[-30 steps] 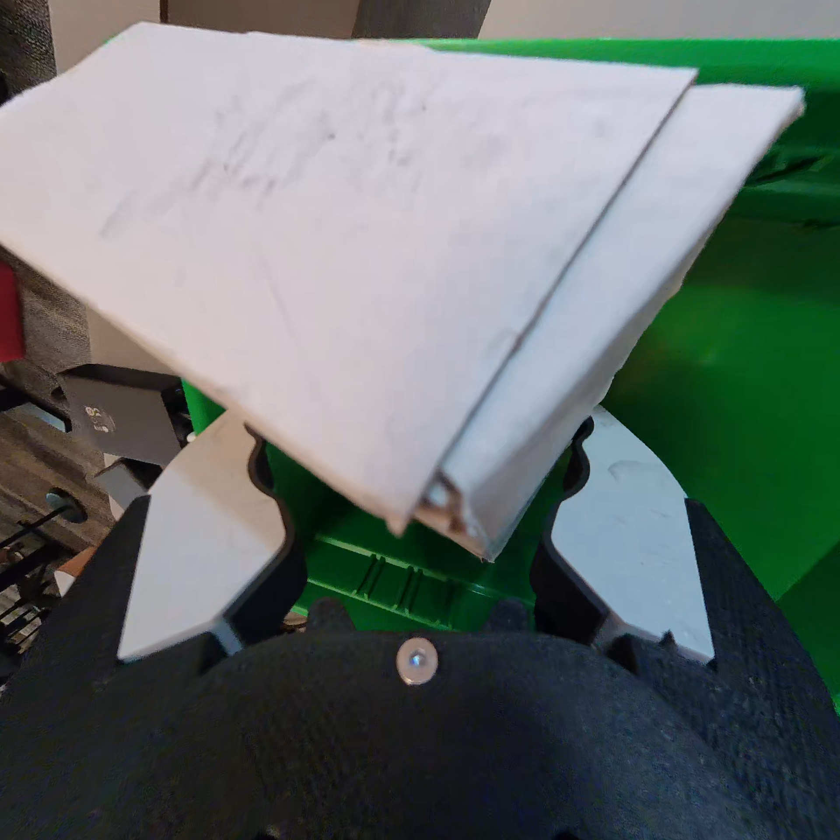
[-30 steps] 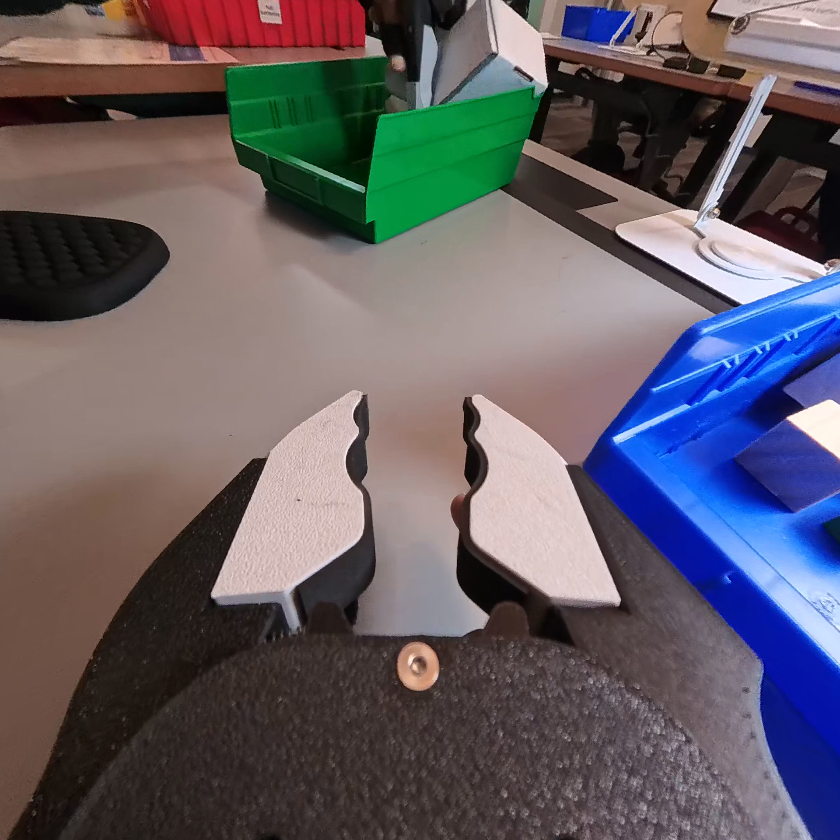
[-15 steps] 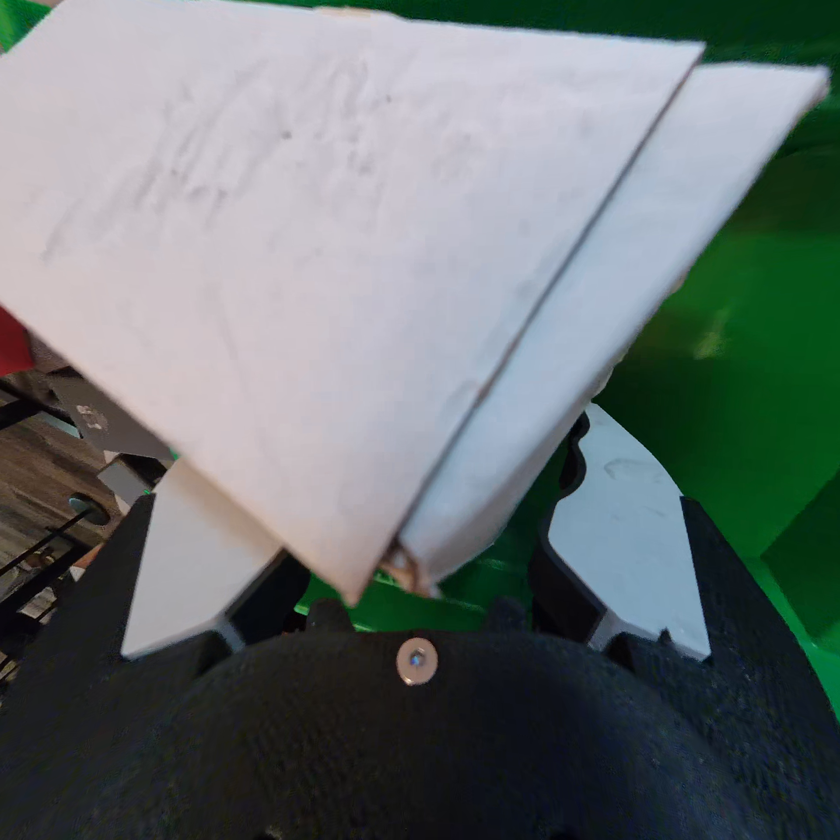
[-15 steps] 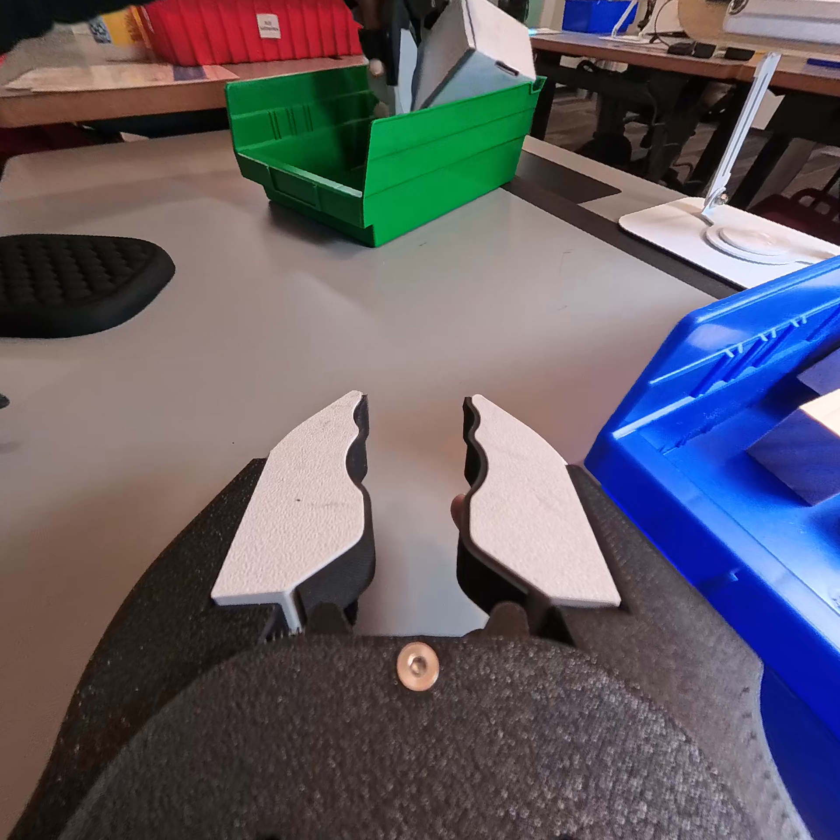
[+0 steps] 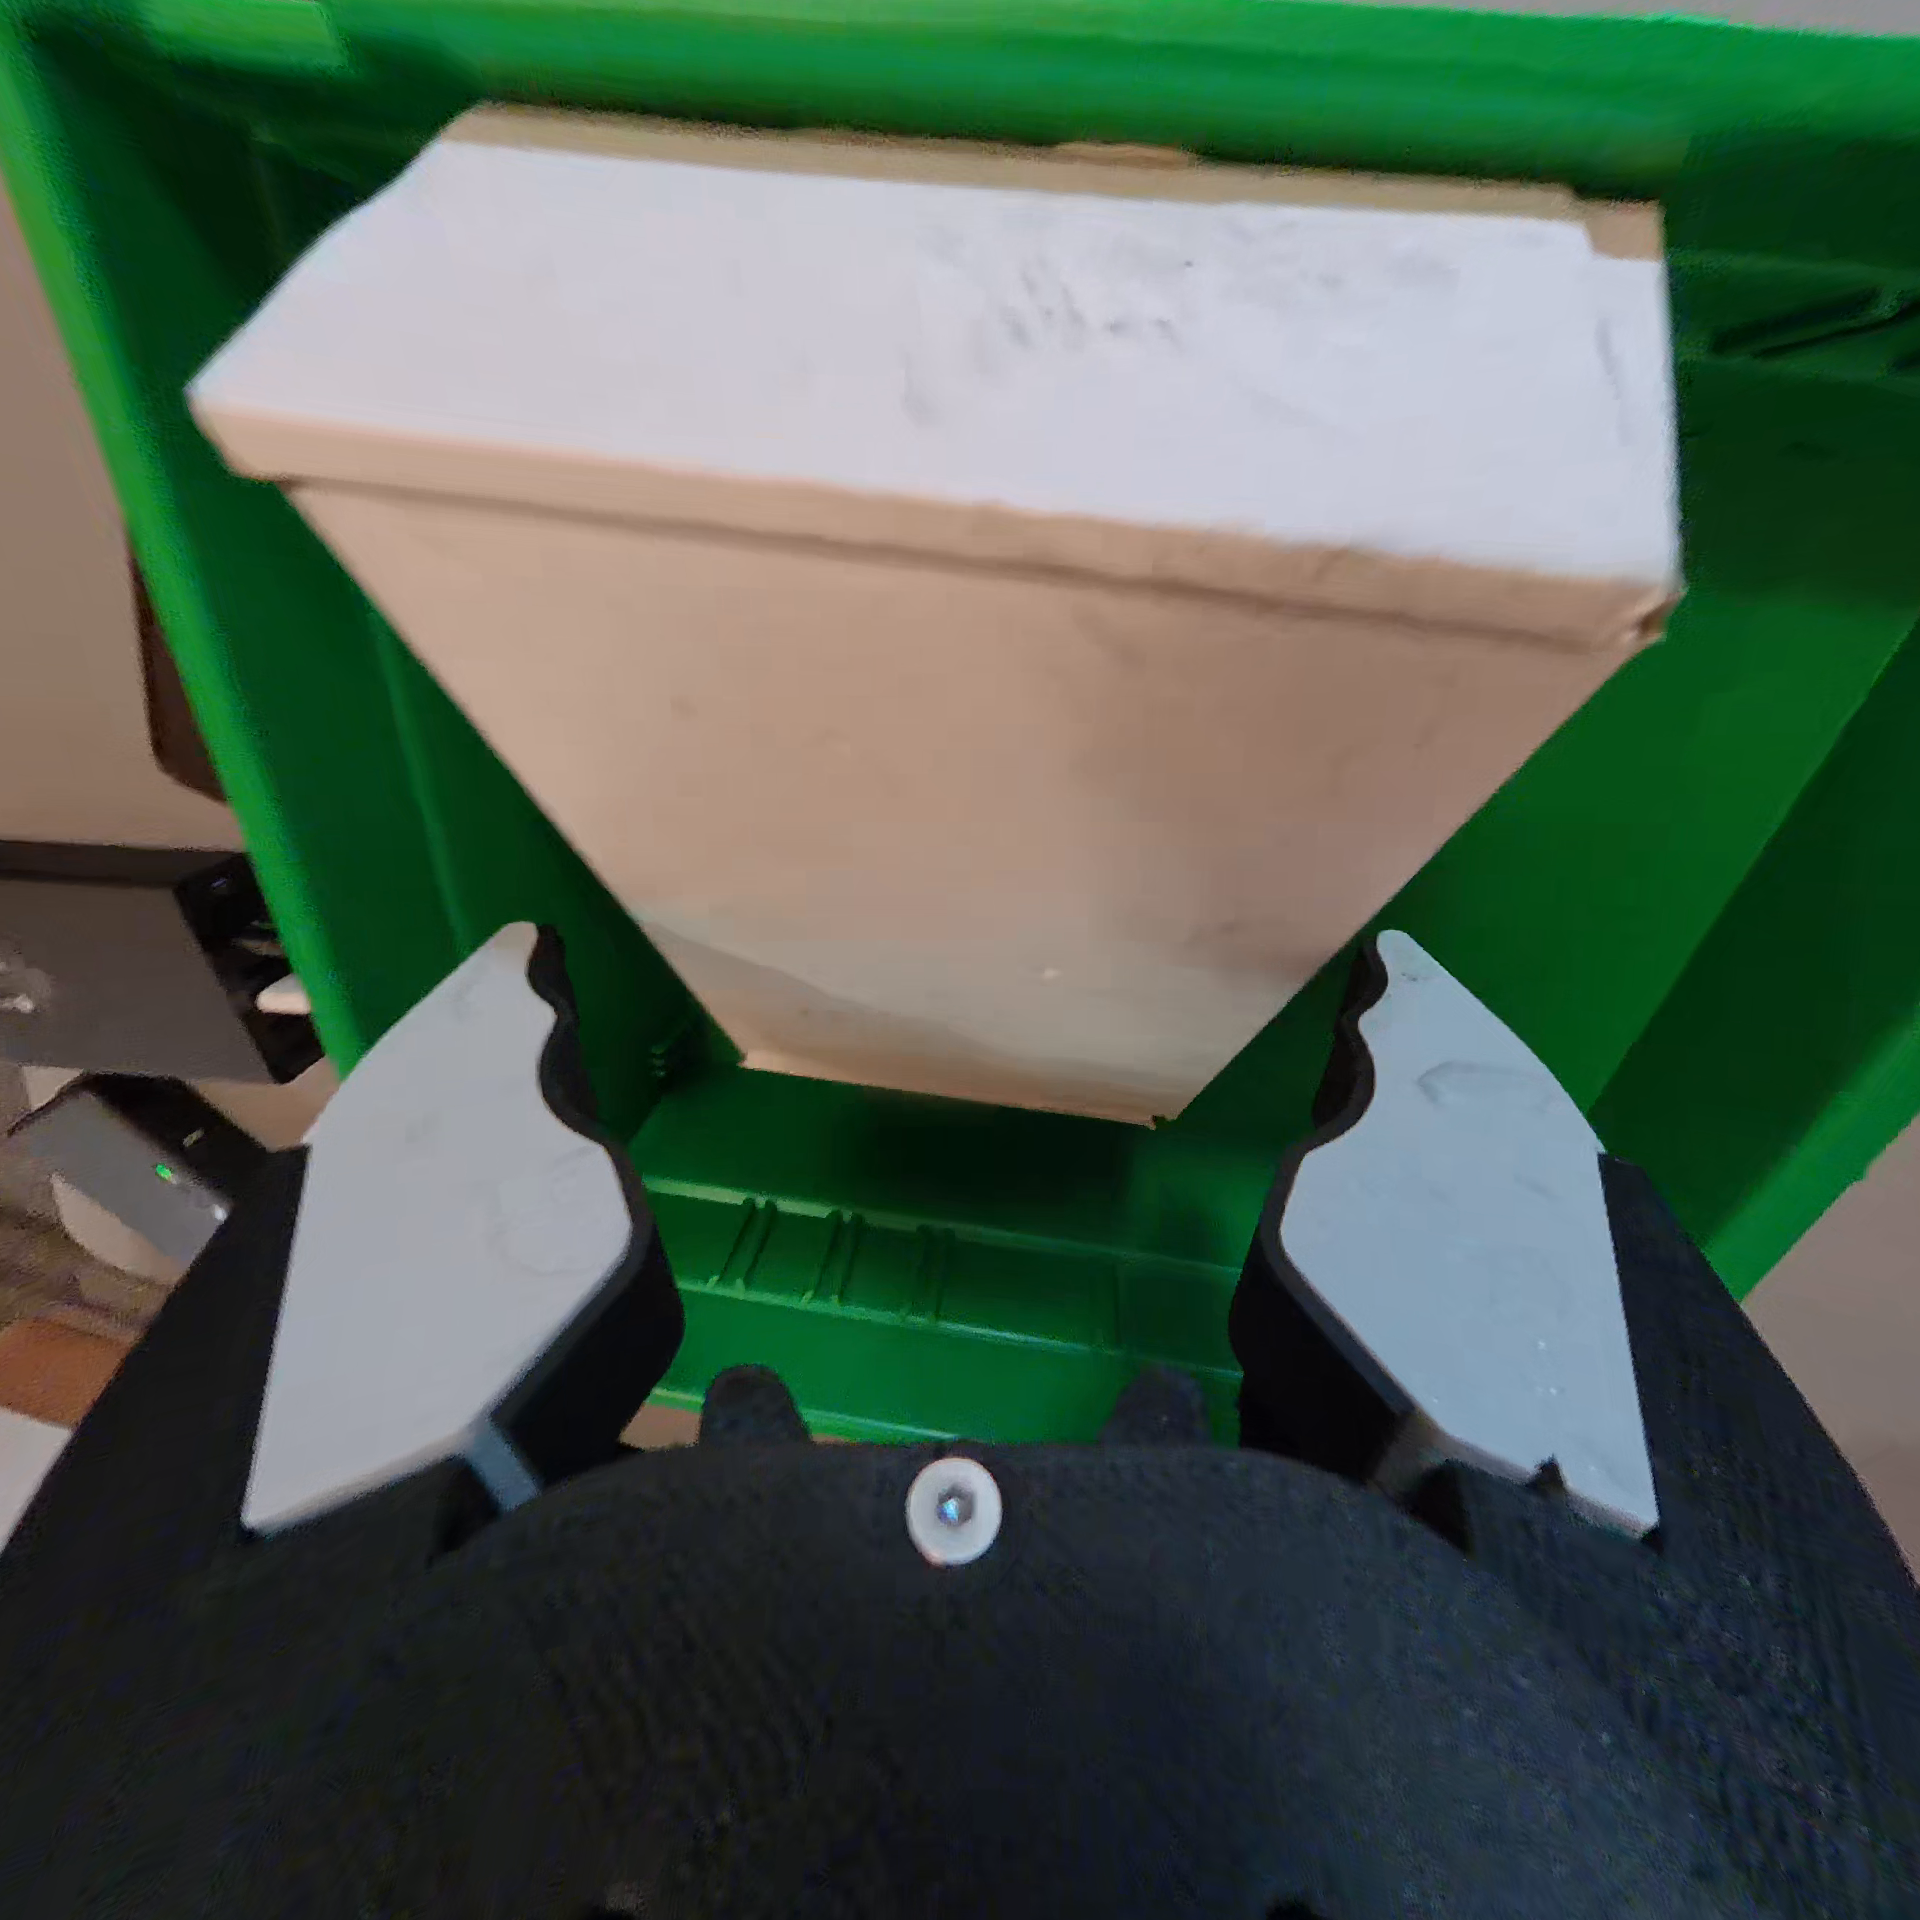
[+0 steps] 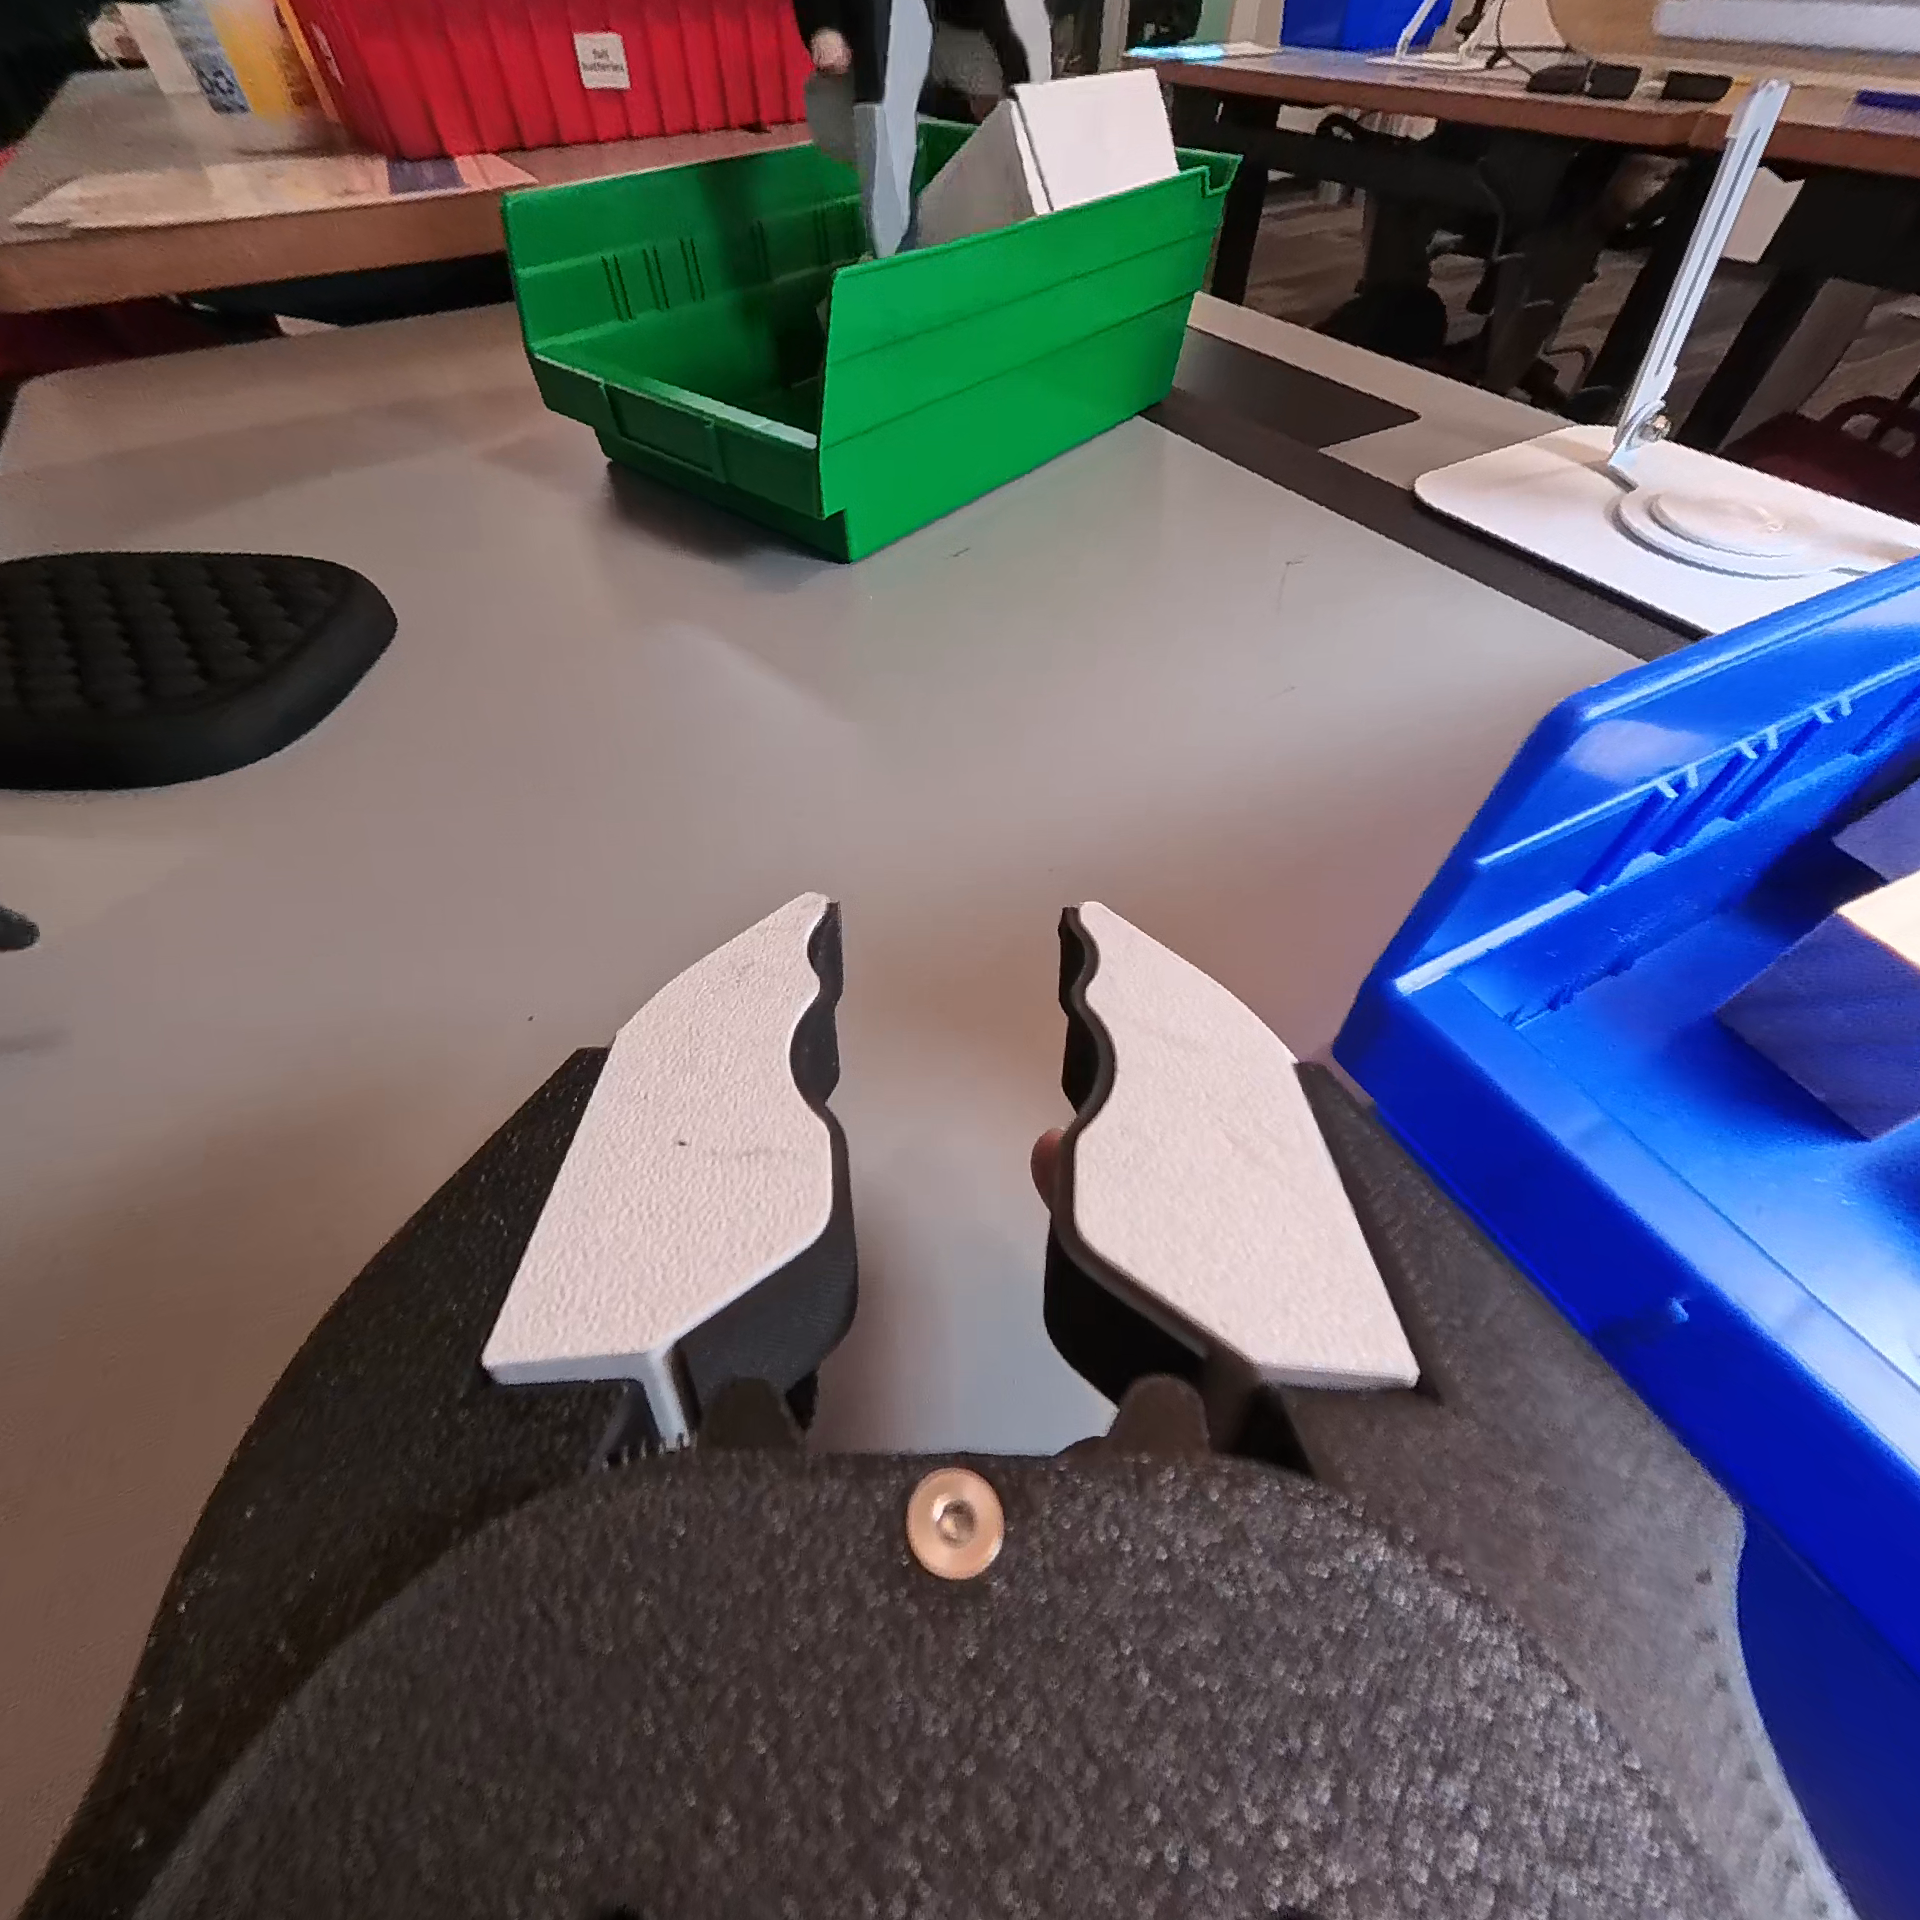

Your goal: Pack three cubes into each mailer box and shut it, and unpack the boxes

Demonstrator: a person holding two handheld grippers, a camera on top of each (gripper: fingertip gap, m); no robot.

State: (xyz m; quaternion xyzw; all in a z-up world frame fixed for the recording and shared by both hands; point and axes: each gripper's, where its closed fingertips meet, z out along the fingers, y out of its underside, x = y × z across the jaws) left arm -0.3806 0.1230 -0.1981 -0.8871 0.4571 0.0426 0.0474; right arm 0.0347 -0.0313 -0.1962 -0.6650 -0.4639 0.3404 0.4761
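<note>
Left wrist view: a closed mailer box [image 5: 935, 582] leans inside the green bin [image 5: 1714, 831], the left gripper [image 5: 951, 997] spread and empty; right gripper [image 6: 945, 997] idles unclenched beside the blue bin [image 6: 1621, 1195] holding cubes [image 6: 1839, 1029], suggesting more packing ahead.

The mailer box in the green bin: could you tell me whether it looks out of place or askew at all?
Yes. The white mailer box sits tilted in the far end of the green bin, leaning against the wall with a corner above the rim rather than lying flat. The left tongs are open and not gripping it. Its edges look slightly scuffed.
</note>
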